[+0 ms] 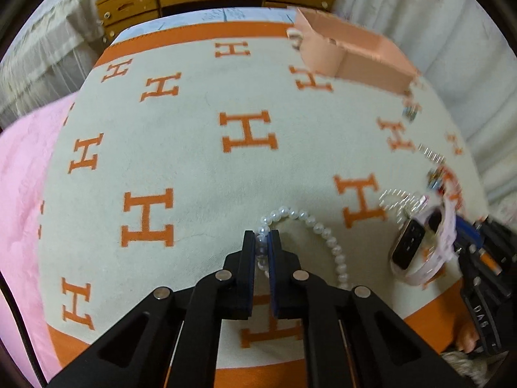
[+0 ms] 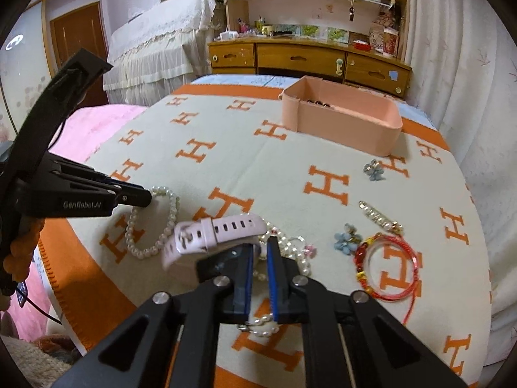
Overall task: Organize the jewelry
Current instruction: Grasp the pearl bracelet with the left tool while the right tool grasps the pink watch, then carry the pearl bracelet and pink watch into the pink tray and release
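My left gripper [image 1: 262,241] is shut on a white pearl necklace [image 1: 318,229], low over the blanket; it shows from the side in the right wrist view [image 2: 147,198] with the necklace [image 2: 142,249]. My right gripper [image 2: 259,248] is shut on a pale pink smartwatch [image 2: 223,228], which is lifted slightly; it also shows in the left wrist view [image 1: 420,245]. A pink open box [image 2: 342,123] with dark jewelry inside stands at the far right of the bed.
On the cream and orange blanket [image 2: 258,161] lie a red string bracelet [image 2: 387,268], two blue flower pieces [image 2: 347,241] [image 2: 374,168], a gold beaded clip [image 2: 379,216] and a pearl chain [image 2: 292,252]. A wooden desk [image 2: 307,58] stands beyond the bed.
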A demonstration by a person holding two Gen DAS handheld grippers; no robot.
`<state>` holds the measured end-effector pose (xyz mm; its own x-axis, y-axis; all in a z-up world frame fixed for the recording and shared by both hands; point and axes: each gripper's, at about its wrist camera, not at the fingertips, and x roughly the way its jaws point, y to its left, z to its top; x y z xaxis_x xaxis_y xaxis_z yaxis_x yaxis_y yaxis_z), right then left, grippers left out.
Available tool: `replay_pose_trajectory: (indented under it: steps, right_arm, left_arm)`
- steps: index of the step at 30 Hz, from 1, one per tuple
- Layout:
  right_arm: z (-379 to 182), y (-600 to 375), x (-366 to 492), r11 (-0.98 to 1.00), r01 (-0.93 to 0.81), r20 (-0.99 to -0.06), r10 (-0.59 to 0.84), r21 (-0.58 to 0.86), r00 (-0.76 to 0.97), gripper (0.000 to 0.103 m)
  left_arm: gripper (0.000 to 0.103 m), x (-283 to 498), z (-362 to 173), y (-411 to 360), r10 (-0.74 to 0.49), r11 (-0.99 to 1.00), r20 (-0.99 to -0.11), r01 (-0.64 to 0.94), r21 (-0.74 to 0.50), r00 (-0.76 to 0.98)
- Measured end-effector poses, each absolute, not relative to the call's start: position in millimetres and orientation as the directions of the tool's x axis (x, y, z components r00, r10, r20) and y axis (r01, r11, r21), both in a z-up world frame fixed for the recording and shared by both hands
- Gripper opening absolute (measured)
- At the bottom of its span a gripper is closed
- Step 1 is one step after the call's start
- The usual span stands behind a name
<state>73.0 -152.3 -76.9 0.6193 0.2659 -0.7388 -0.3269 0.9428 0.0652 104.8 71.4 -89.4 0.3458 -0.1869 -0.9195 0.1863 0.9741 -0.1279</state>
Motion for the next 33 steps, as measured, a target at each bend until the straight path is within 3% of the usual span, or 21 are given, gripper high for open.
replay_pose_trajectory:
  steps: [6,17,23,30,32,33]
  right_arm:
    - [-54.8,-173.7,83.5,0.949,-0.299,-0.702,0.281,0.102,0.655,0.006]
    - [4.5,-222.6,159.4,0.979,-0.162,-0.616,0.203,0.122,0.761,0.006]
    - [7.9,-244.4,215.7,0.986,-0.061,-0.621,0.144,0.153,0.771,0.006]
    - [-20.6,-248.7,269.6,0.994,0.009,-0.708,0.071,0.109,0.703,0.006]
    - [-29.2,-241.7,278.8,0.998,0.003,-0.737,0.049,0.069,0.674,0.007]
    - [-33.4,-238.2,282.5,0.999,0.0,-0.75,0.035,0.047,0.661,0.007]
  left_arm:
    - [0.005,107.7,-42.1,63.4,-0.233,0.968,-0.866,0.194,-0.161,0.442]
    - [0.005,175.2,49.6,-5.8,-0.235,0.955,-0.75,0.29,-0.06,0.618]
    - [0.005,237.2,50.7,-53.2,-0.221,0.956,-0.728,0.291,-0.031,0.649]
    - [0.006,282.9,9.8,-87.9,-0.179,0.966,-0.756,0.257,-0.014,0.63]
    - [0.012,282.2,1.1,-87.4,-0.17,0.968,-0.757,0.251,-0.007,0.631]
    - [0.029,280.0,-1.0,-85.5,-0.167,0.969,-0.755,0.248,-0.006,0.634]
